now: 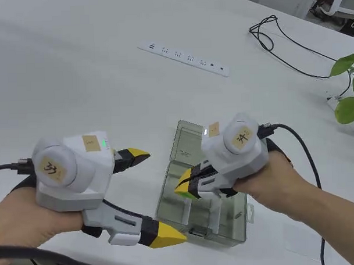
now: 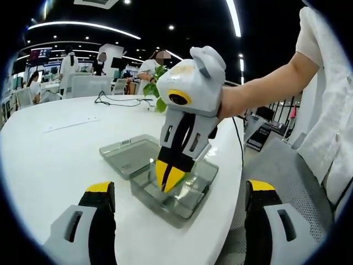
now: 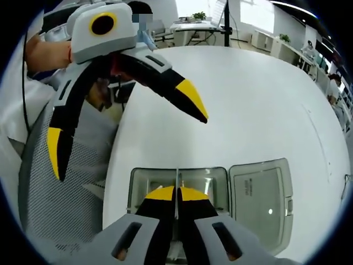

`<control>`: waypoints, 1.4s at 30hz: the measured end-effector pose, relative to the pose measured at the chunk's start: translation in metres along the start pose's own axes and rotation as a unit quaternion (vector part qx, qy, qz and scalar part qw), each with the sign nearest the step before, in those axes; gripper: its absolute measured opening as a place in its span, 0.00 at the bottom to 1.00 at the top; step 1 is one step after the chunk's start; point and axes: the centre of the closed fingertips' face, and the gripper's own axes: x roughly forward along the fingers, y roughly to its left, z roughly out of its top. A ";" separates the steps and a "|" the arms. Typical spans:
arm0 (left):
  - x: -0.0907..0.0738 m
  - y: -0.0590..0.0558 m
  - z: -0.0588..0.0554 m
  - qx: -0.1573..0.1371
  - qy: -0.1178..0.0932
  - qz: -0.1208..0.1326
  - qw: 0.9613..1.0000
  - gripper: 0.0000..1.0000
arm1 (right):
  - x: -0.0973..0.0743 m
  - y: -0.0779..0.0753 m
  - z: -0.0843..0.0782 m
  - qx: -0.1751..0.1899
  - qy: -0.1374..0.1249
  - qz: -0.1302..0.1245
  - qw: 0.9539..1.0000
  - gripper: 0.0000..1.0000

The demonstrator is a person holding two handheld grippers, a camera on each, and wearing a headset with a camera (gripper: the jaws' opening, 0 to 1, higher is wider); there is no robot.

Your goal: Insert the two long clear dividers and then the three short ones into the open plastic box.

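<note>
The open clear plastic box [image 1: 167, 197] lies near the table's front edge, its lid [image 1: 186, 138] folded flat behind it. My right gripper [image 1: 186, 187] points down into the box, shut on a thin clear divider [image 1: 186, 212] that stands upright inside. In the right gripper view the shut gripper [image 3: 177, 192] pinches the divider's edge [image 3: 177, 178] over the middle of the box [image 3: 140, 182], with the lid [image 3: 265, 199] to the right. My left gripper [image 1: 155, 195] hovers wide open just left of the box, holding nothing. In the left gripper view the open gripper [image 2: 180, 186] frames the box [image 2: 190, 201] and the right gripper [image 2: 168, 176].
A white power strip [image 1: 186, 53] lies at the back of the white table [image 1: 76, 72]. A black cable [image 1: 278, 44] loops at the far right, near a green plant [image 1: 348, 86]. People and desks show far behind in the left gripper view.
</note>
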 end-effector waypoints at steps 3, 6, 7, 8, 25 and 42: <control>0.000 0.000 0.000 0.001 0.001 0.000 1.000 1.00 | 0.003 0.000 -0.002 -0.004 0.010 -0.002 1.000 0.03; 0.001 0.000 -0.001 0.003 0.004 0.000 1.000 1.00 | 0.005 0.000 -0.003 -0.012 0.017 -0.003 1.000 0.03; 0.001 0.001 -0.001 0.005 0.005 0.000 1.000 1.00 | 0.004 -0.001 -0.004 -0.010 0.019 -0.003 1.000 0.03; 0.001 0.001 -0.002 0.007 0.007 0.000 1.000 1.00 | 0.004 -0.001 -0.004 -0.010 0.019 -0.002 1.000 0.03; -0.002 0.001 -0.014 0.045 0.048 0.000 0.998 1.00 | -0.008 -0.001 0.006 0.025 -0.018 -0.011 0.999 0.11; -0.008 0.001 -0.013 0.066 0.067 0.004 0.996 1.00 | -0.087 -0.013 0.003 0.095 -0.116 -0.063 0.987 0.29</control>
